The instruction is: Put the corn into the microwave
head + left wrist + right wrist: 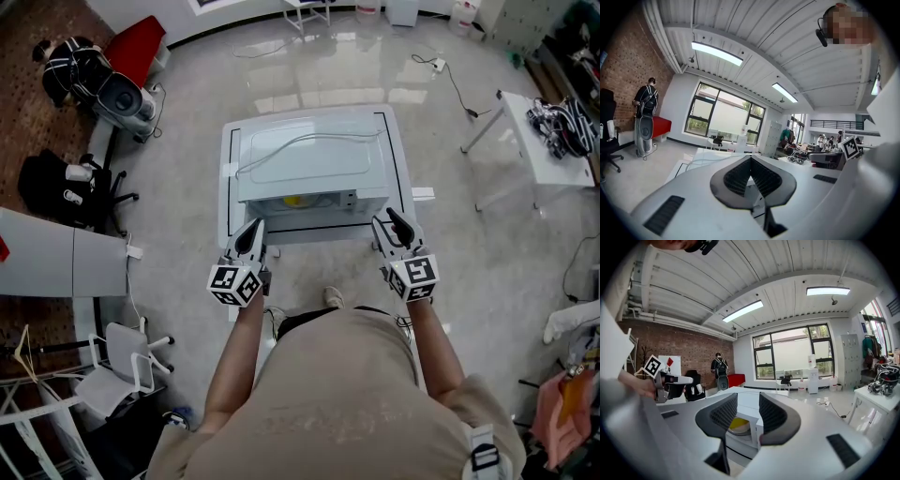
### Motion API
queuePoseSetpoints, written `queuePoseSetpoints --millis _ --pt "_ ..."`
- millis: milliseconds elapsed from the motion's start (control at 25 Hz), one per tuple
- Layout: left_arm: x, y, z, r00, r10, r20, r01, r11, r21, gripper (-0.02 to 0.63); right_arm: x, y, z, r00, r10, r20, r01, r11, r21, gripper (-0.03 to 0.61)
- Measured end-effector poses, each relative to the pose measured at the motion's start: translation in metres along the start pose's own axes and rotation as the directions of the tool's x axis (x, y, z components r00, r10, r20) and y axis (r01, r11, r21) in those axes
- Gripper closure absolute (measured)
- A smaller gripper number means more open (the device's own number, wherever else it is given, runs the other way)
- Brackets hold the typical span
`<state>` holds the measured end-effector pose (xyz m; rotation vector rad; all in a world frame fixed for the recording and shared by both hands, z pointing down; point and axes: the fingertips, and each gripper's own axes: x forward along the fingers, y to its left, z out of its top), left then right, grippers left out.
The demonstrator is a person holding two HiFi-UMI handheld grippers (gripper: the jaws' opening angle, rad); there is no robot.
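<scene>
The white microwave (314, 164) stands on a white table (228, 178), with a cable lying across its top. Its front shows an open cavity with the yellow corn (293, 200) inside. In the right gripper view the corn (736, 423) rests on a plate within the cavity, seen through the gap between the jaws. My left gripper (255, 227) hovers at the table's near edge, left of the opening; its jaws (751, 159) meet at the tips with nothing between them. My right gripper (390, 220) hovers at the right of the opening, jaws (748, 405) apart and empty.
A white side table (544, 141) with tangled cables stands at the right. Office chairs (122, 361) and a grey desk (56, 262) are at the left, a red seat (136, 47) further back. A person (718, 369) stands far off by the brick wall.
</scene>
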<state>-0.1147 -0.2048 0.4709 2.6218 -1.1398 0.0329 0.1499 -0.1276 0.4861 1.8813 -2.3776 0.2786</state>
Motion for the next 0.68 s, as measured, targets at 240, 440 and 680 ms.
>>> queuePoseSetpoints --millis 240,440,680 --pt "0.001 -0.004 0.007 1.000 -0.014 0.011 0.014 1.000 -0.012 0.611 0.007 0.012 0.012 0.998 0.050 0.037 -0.052 0.997 0.053 0.461" --pt "0.000 -0.025 0.025 0.997 -0.070 0.036 0.070 0.997 -0.012 0.611 0.009 0.024 0.029 0.993 0.092 0.076 -0.099 0.991 0.090 0.476" --pt "0.005 -0.050 0.038 0.989 -0.140 0.048 0.141 0.990 -0.020 0.611 0.013 0.042 0.038 0.987 0.135 0.093 -0.144 0.985 0.099 0.477"
